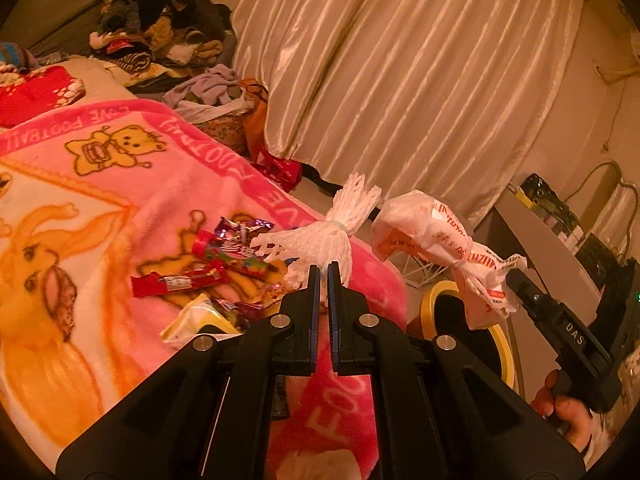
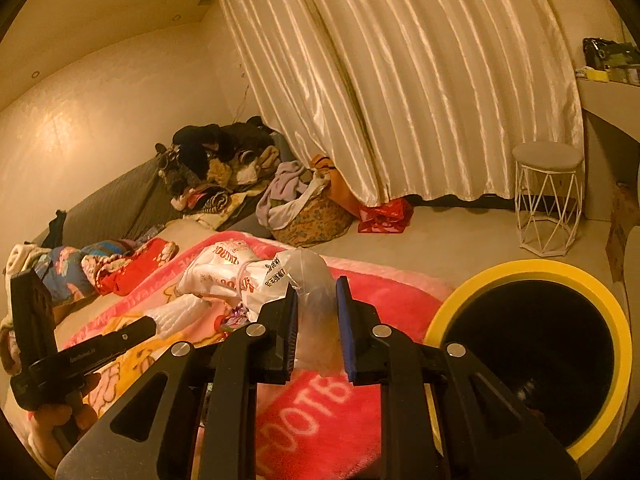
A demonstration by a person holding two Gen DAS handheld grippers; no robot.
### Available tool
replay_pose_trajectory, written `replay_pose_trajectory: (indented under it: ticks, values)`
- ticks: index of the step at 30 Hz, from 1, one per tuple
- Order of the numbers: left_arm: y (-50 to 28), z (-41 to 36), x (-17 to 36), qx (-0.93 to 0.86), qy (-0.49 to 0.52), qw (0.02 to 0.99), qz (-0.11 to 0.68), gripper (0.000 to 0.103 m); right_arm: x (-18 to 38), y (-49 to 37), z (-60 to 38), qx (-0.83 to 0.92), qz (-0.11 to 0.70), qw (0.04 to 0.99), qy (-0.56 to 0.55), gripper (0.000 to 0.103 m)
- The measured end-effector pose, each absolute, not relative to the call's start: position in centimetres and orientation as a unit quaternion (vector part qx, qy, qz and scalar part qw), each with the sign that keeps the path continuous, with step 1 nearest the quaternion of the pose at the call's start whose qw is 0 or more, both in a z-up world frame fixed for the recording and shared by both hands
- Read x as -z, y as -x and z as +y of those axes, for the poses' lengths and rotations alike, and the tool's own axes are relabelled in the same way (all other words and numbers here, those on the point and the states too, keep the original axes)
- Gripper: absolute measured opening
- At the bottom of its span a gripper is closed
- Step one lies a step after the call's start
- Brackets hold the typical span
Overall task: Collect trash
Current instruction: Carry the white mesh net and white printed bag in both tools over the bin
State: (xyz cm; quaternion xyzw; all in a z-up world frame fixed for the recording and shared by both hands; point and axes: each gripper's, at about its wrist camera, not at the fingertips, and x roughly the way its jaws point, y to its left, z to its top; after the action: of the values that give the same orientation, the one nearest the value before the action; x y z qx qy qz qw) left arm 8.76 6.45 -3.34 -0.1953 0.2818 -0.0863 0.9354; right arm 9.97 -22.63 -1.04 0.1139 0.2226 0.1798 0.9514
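Left gripper [image 1: 324, 270] clenched on a white foam net [image 1: 316, 240], held above the pink blanket [image 1: 168, 184]. Right gripper [image 2: 317, 292] grasps a knotted plastic bag [image 2: 280, 276] with printed lettering, also over the blanket. Bin [image 2: 532, 276] with yellow rim stands on the floor just beside the bed, to the right. Candy wrappers [image 1: 208, 260] lie loose on the blanket.

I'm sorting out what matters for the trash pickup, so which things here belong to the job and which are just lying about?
Part of the job:
- foam net, held by the left gripper
- plastic bag, held by the right gripper
- snack wrappers on the pink blanket
- yellow-rimmed bin

Just lying about:
- clothes pile
- wire stool
- curtain
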Motion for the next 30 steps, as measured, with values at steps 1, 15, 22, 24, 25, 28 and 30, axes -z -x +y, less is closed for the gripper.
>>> replay_pose_trajectory:
  ticks: [1, 15, 22, 24, 25, 28, 30]
  values:
    - [-8.8, 6.2, 3.3, 0.089, 0.193, 0.935, 0.282, 0.002, 1.0, -9.8, -22.9, -0.177, 0.221, 0.952, -0.115, 0.017]
    - [-9.1, 2.7, 2.9, 0.121, 0.171, 0.936, 0.285, 0.002, 0.7, -8.6, -26.4, -0.141, 0.208, 0.957, -0.143, 0.017]
    - [-9.2, 1.1, 3.2, 0.132, 0.159, 0.934, 0.292, 0.002, 0.6, -8.1, -28.4, -0.119, 0.199, 0.96, -0.16, 0.017]
    - [-9.1, 0.6, 3.3, 0.135, 0.156, 0.933, 0.294, 0.002, 0.6, -8.0, -29.0, -0.112, 0.196, 0.961, -0.163, 0.017]
    - [-9.1, 0.4, 3.4, 0.138, 0.154, 0.933, 0.295, 0.002, 0.6, -8.0, -29.2, -0.109, 0.195, 0.961, -0.164, 0.017]
    - [-9.1, -0.1, 3.5, 0.143, 0.15, 0.932, 0.297, 0.002, 0.7, -7.8, -30.2, -0.097, 0.192, 0.962, -0.168, 0.017]
    - [-9.1, -0.6, 3.6, 0.147, 0.147, 0.932, 0.298, 0.002, 0.8, -7.8, -30.9, -0.088, 0.19, 0.962, -0.172, 0.017]
